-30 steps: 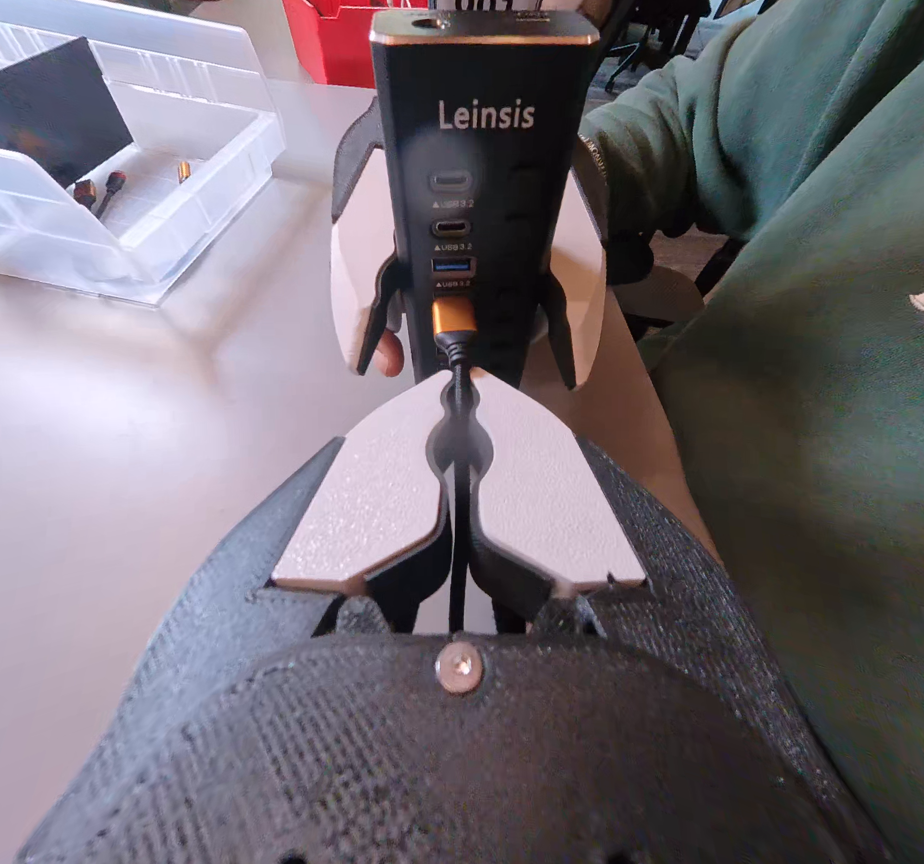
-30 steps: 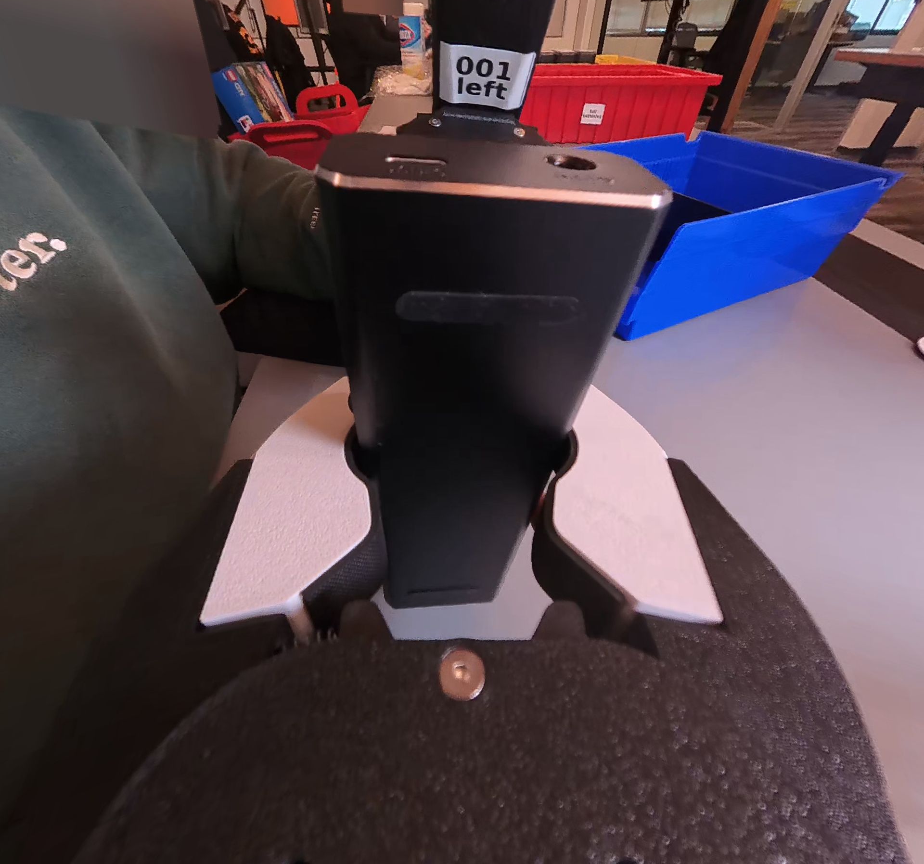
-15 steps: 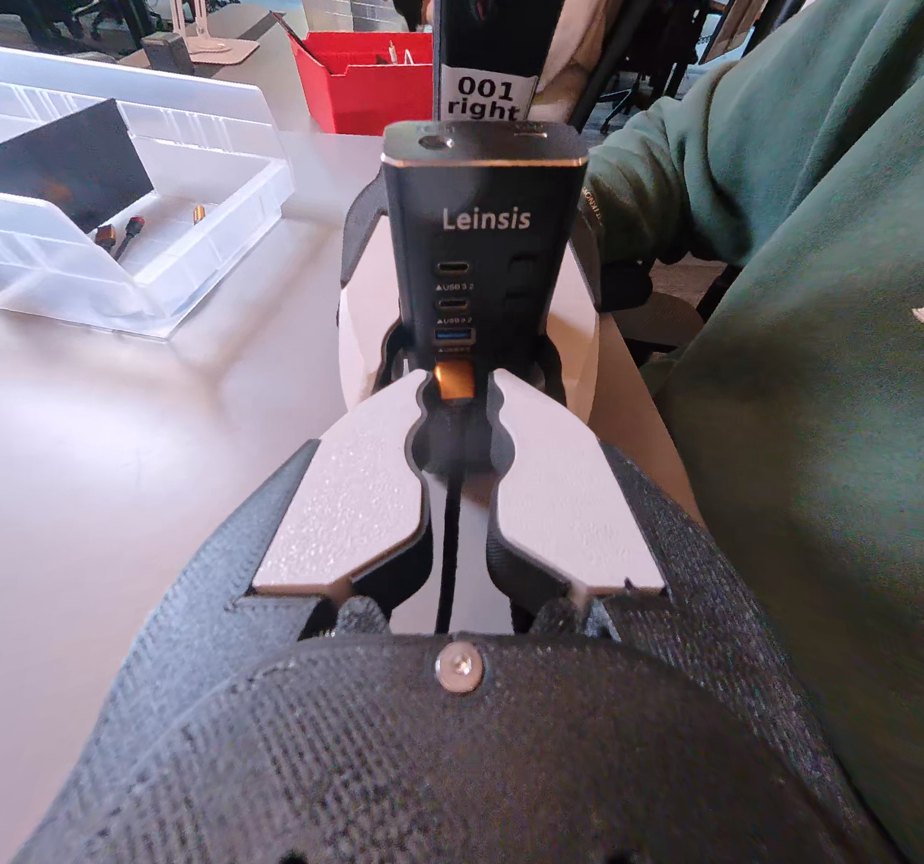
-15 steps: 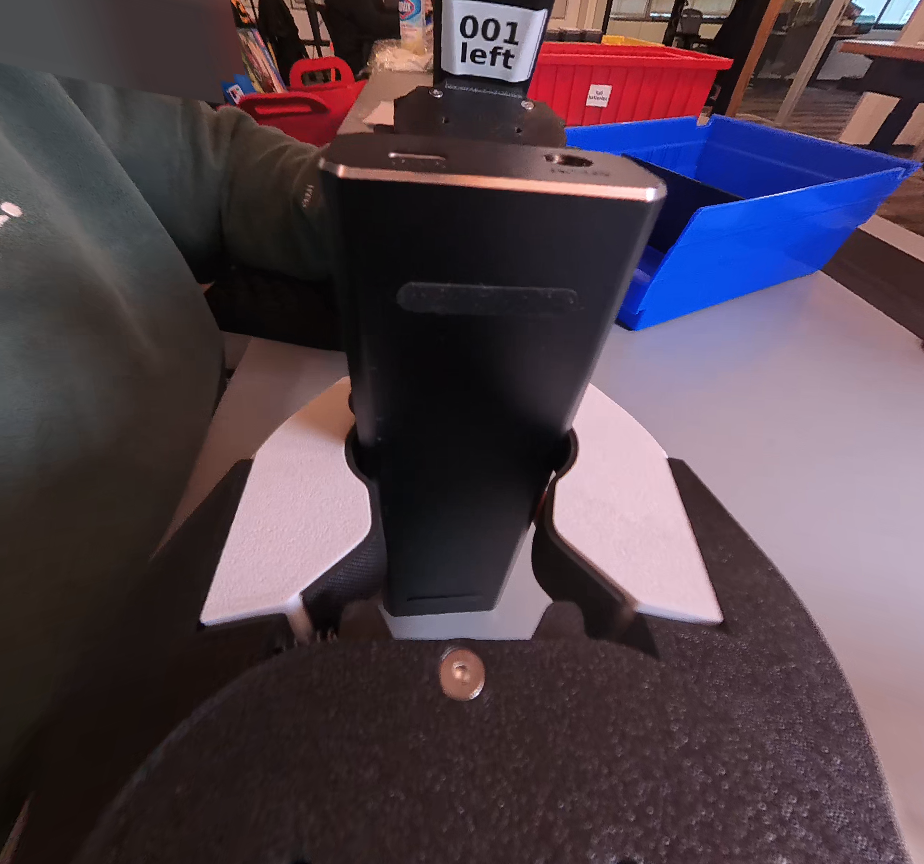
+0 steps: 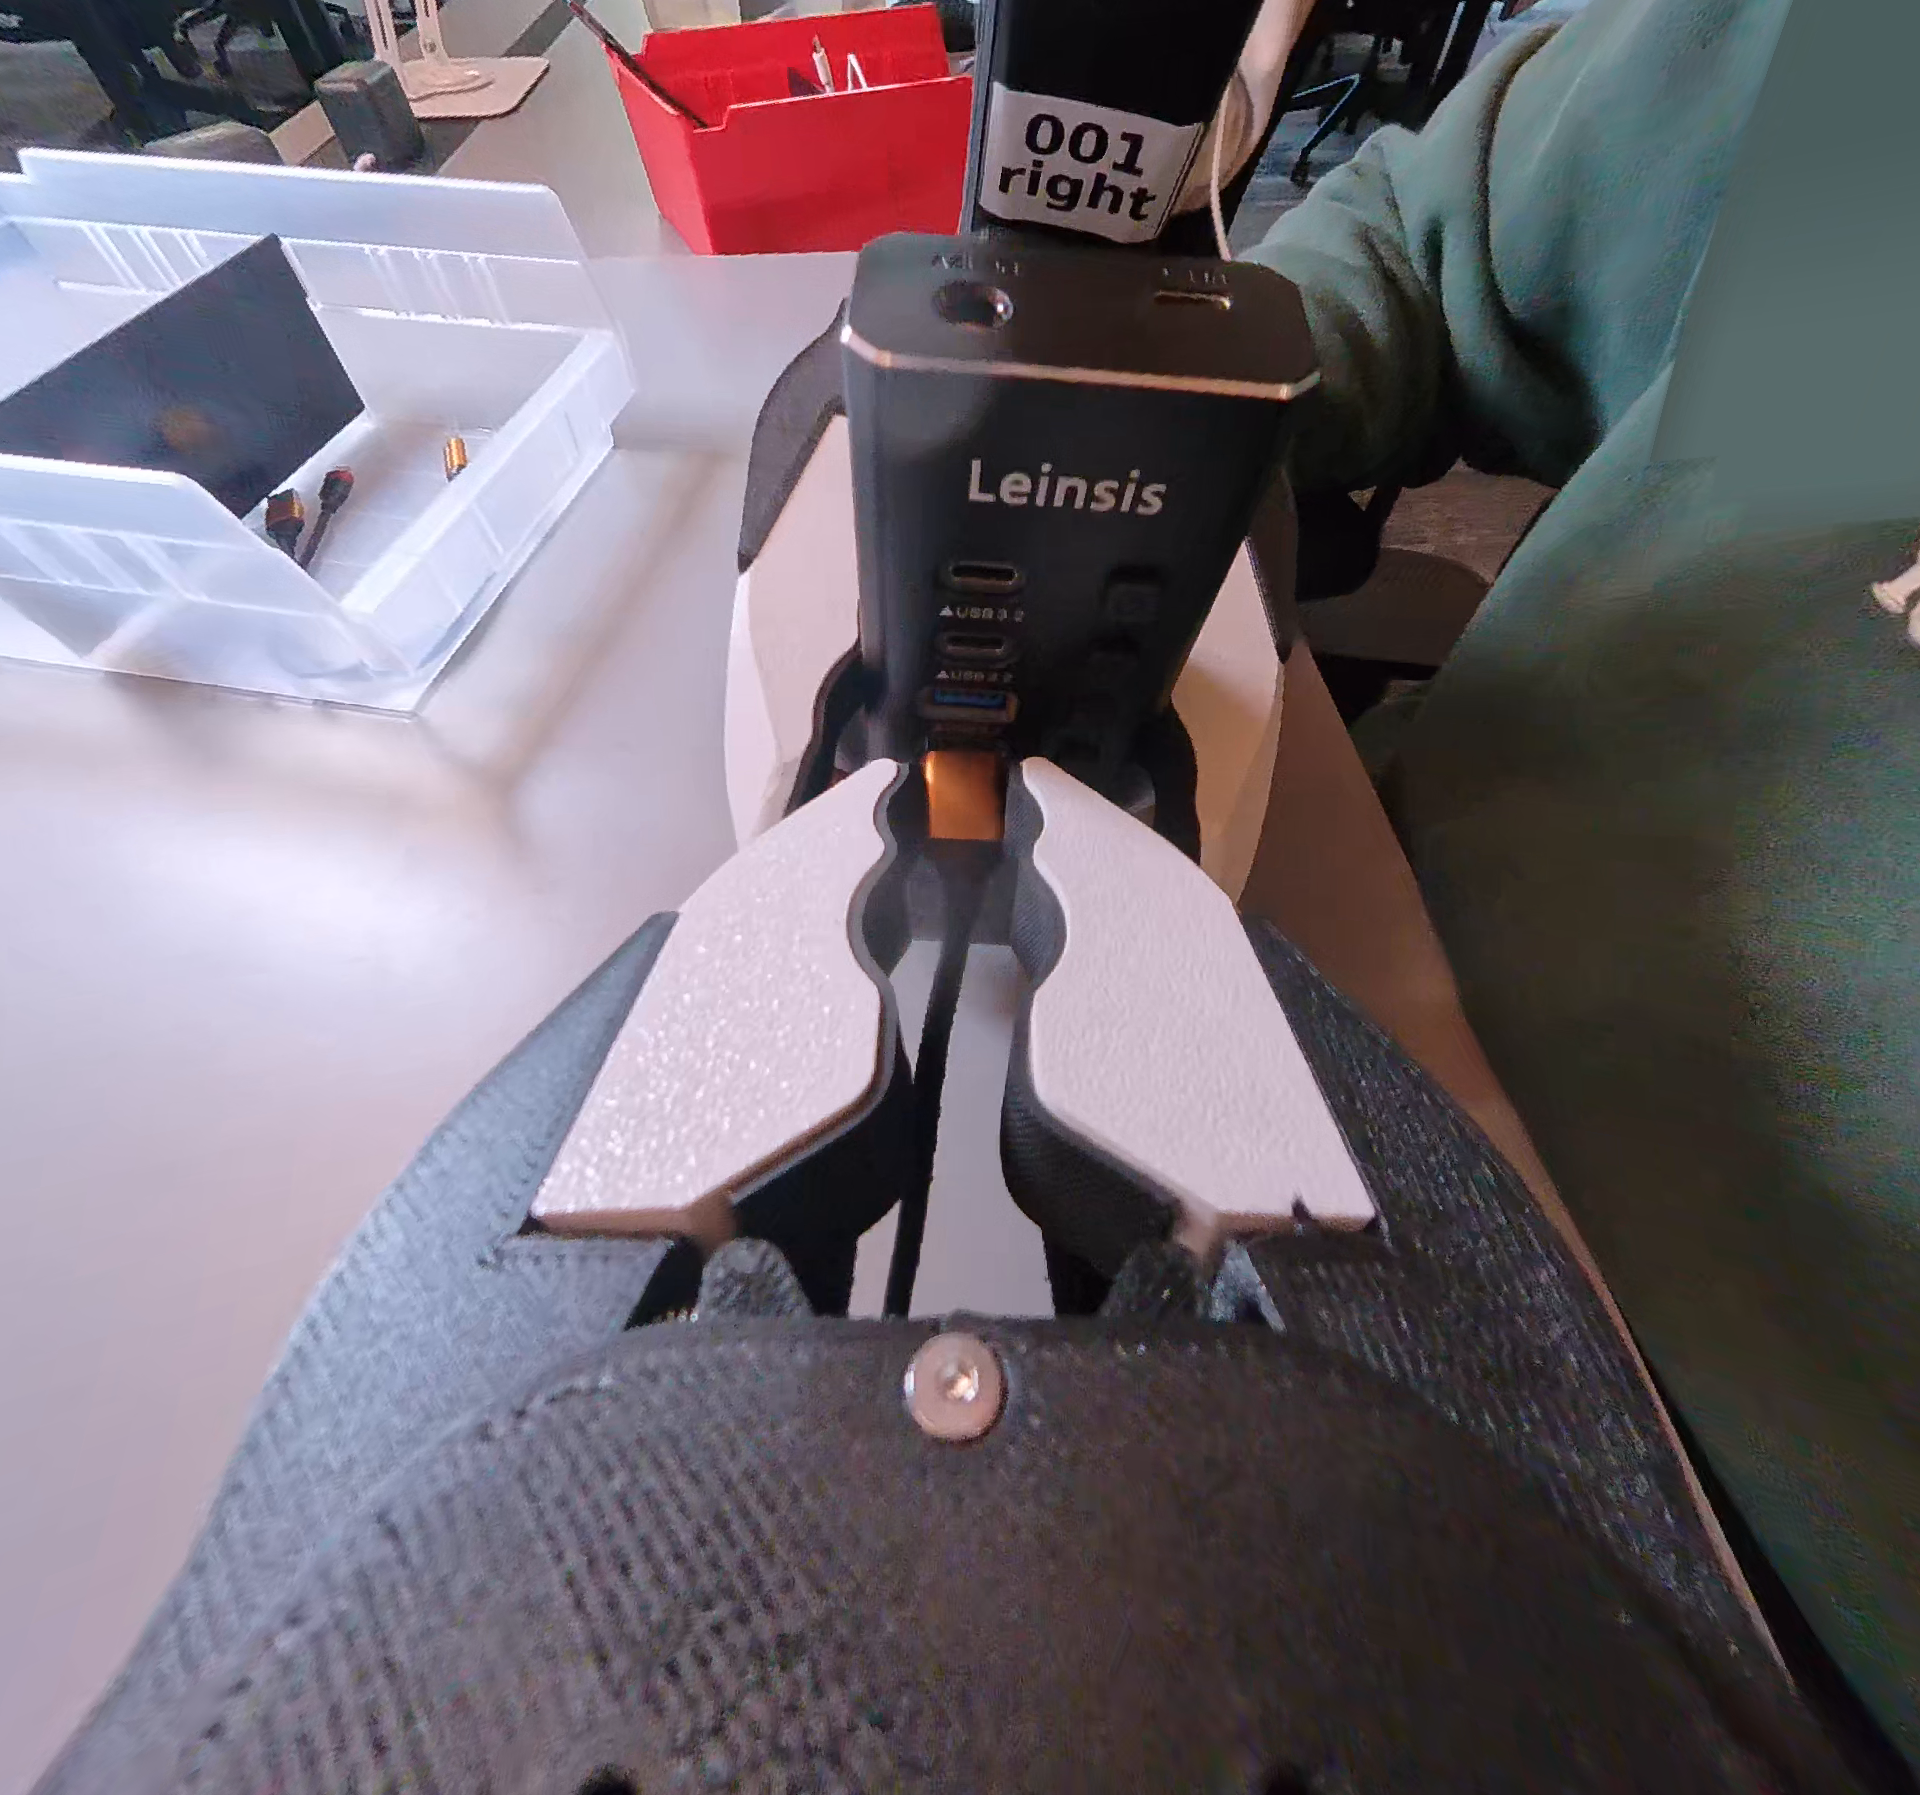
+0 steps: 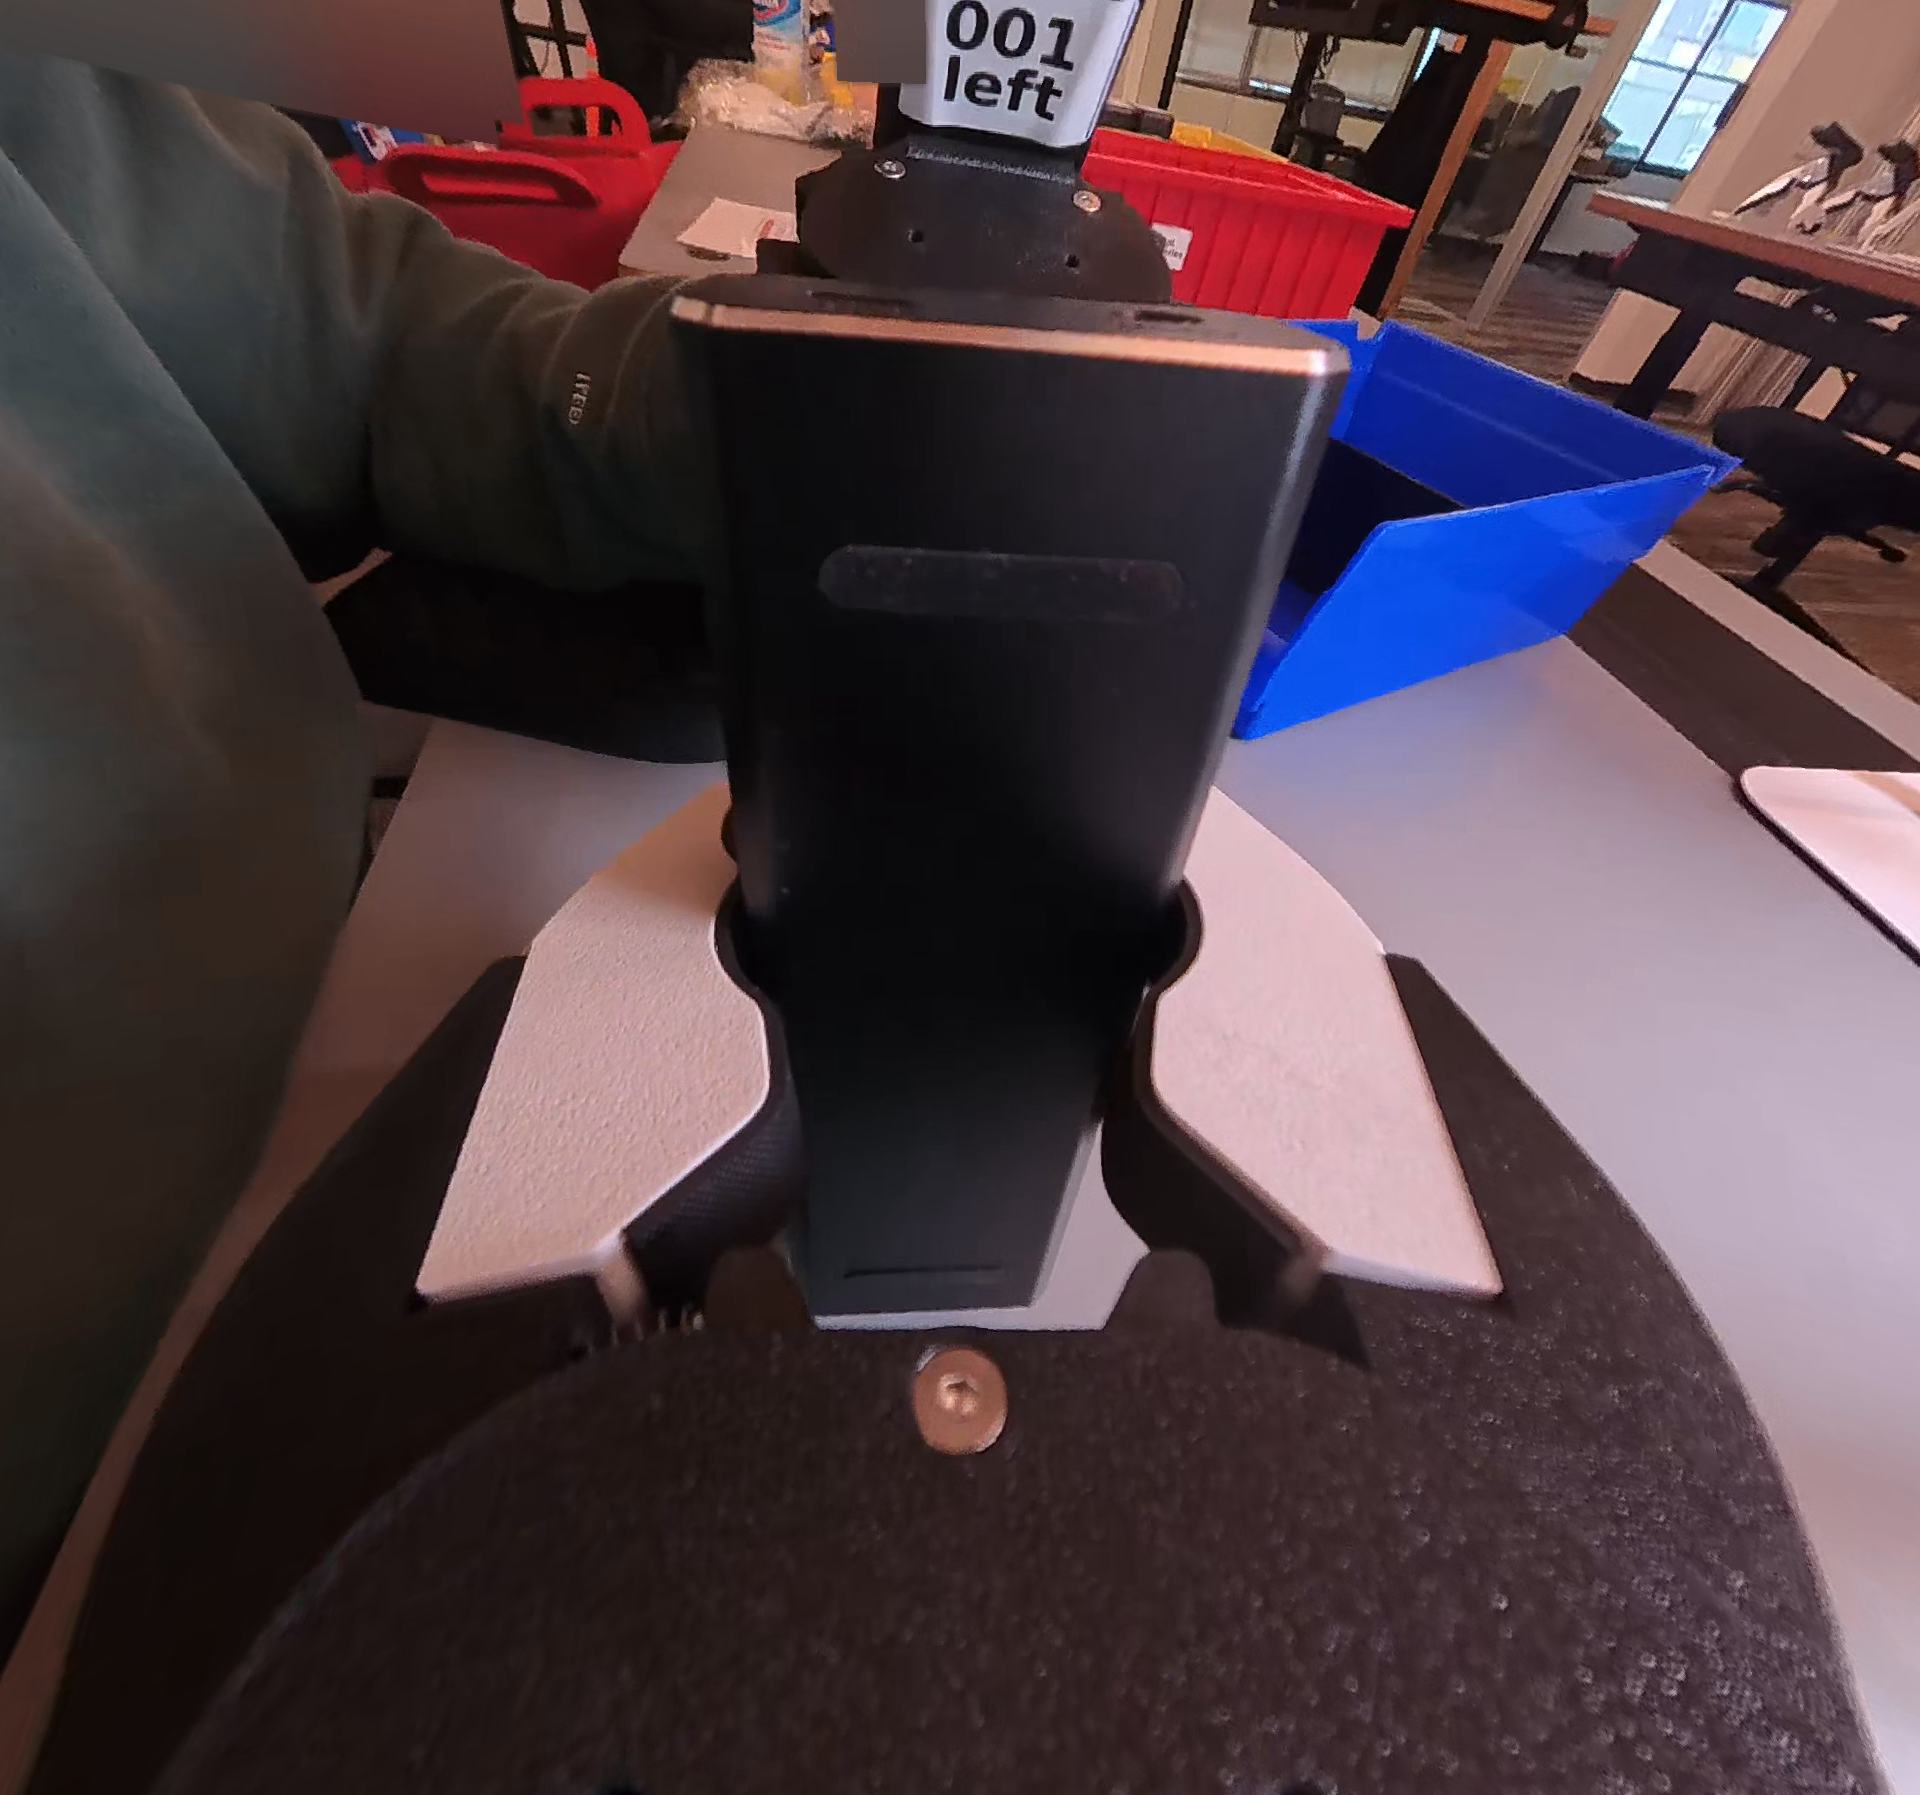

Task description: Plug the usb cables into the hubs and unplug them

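Note:
A black USB hub (image 5: 1070,457) stands upright in my right gripper (image 6: 961,914), which is shut on its lower end. The right wrist view shows only the hub's plain back (image 6: 997,706). An orange USB plug (image 5: 964,795) sits in the hub's lowest port, below a blue port and two small oval ports. Its black cable (image 5: 930,1070) runs back between my left fingers. My left gripper (image 5: 961,789) is closed on the plug's two sides, right against the hub. The left gripper's black mount (image 6: 977,218) shows behind the hub in the right wrist view.
A clear plastic bin (image 5: 468,540) with loose cable ends (image 5: 301,509) lies on the white table at the left, a red bin (image 5: 810,135) behind it. A blue bin (image 6: 1507,519) lies right of the hub. A person's green sleeve (image 5: 1558,291) is close on the right. The grippers are tip to tip, or close to it.
My left gripper let go of the cable, slid forward along it and closed on the orange plug. The hub has stayed in the right gripper, now seen lower and closer.

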A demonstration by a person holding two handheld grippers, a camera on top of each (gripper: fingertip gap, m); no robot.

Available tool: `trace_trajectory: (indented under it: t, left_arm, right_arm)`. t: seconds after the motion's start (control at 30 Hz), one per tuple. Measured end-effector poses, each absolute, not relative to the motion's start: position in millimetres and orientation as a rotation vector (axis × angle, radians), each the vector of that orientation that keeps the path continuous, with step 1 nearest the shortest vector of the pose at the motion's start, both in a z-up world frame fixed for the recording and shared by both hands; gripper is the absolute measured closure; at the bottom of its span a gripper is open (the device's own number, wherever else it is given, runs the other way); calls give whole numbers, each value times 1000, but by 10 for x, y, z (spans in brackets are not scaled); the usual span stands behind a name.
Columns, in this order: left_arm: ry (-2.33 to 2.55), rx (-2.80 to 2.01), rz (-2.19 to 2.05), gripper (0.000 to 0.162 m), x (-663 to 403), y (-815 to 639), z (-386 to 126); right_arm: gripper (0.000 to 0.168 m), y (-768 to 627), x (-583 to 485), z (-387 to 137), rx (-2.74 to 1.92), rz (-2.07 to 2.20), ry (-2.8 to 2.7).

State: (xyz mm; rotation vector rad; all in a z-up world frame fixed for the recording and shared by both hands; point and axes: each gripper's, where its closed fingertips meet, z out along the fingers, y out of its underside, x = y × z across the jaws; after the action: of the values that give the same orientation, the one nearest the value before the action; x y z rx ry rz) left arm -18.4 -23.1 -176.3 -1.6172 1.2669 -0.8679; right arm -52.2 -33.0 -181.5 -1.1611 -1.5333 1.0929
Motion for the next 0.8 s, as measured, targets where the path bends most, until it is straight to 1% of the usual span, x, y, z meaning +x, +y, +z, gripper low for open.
trace_trajectory:
  t: [0.33, 0.37, 0.4, 0.47, 0.53, 0.67, 0.73, 0.8]
  left_arm:
    - [1285, -1562, -840, 145, -172, -298, -1528]
    - [1261, -1586, -797, 146, -259, -250, -1516]
    - [1142, -1619, -671, 145, -580, -29, -1446]
    - [954, -1615, -772, 146, -1039, 22, -1254]
    - [1053, -1604, -673, 146, -888, -41, -1339]
    - [961, -1642, -788, 146, -791, 55, -1323]
    - [912, -1726, -796, 146, -839, 121, -1557]
    - [941, -1839, -664, 145, -871, 193, -1936]
  right_arm:
    - [96, -407, -496, -1563, -1075, 1118, -1474]
    - [95, -359, -443, -1508, -1074, 1121, -1434]
    - [96, -218, -300, -1392, -1082, 1159, -1336]
    - [96, 35, -45, -1237, -1112, 1210, -1205]
    - [96, -27, -137, -1238, -1057, 1148, -1252]
    - [96, -9, -298, -1268, -1069, 1160, -1308]
    - [96, 134, -241, -1309, -1115, 1155, -1263]
    - [96, 211, -204, -1388, -1166, 1157, -1243]
